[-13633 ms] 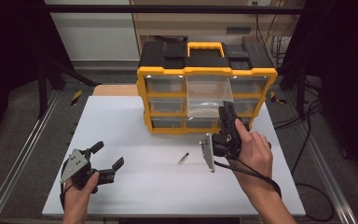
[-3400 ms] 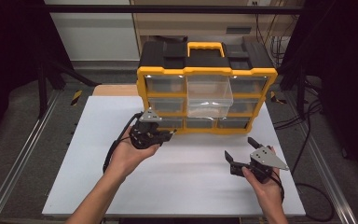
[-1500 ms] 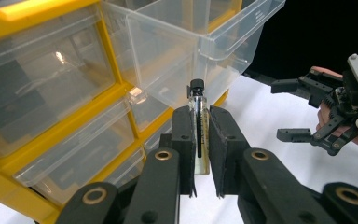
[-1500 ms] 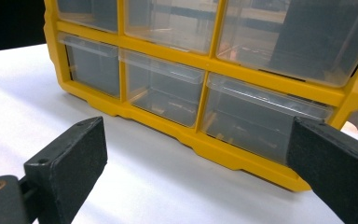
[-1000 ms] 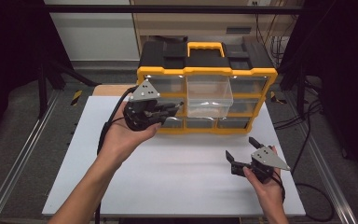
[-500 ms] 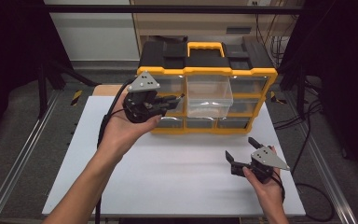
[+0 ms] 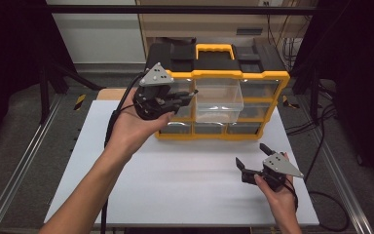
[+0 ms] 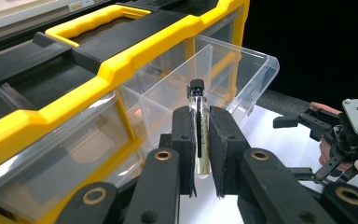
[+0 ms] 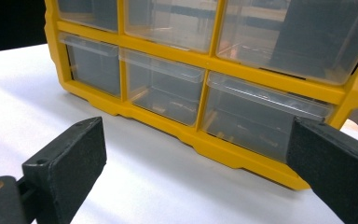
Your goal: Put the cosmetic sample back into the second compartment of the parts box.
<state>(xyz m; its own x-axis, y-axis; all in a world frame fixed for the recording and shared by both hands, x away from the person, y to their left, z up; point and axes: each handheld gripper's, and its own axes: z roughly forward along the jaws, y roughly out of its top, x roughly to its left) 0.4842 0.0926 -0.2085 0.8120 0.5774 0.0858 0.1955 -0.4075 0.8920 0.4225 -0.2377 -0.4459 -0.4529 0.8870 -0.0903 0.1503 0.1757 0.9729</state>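
Raised since the earlier frame: left gripper [image 7: 187, 95], now level with the top drawer row of the yellow organiser [image 7: 272, 78]; right gripper [image 7: 253, 158] unmoved.

High view: left gripper at the organiser's front left, beside the pulled-out clear drawer [image 7: 219, 100]; right gripper on the white table [image 7: 175, 185], in front of the organiser, jaws spread wide, nothing between them.

Left gripper view: jaws clamped narrowly on a glass vial [image 8: 199, 135], black cap up, just before the open drawer [image 8: 233, 65].

Right gripper view: pads [image 9: 74, 158] wide apart, facing the organiser's bottom drawers [image 9: 163, 88].
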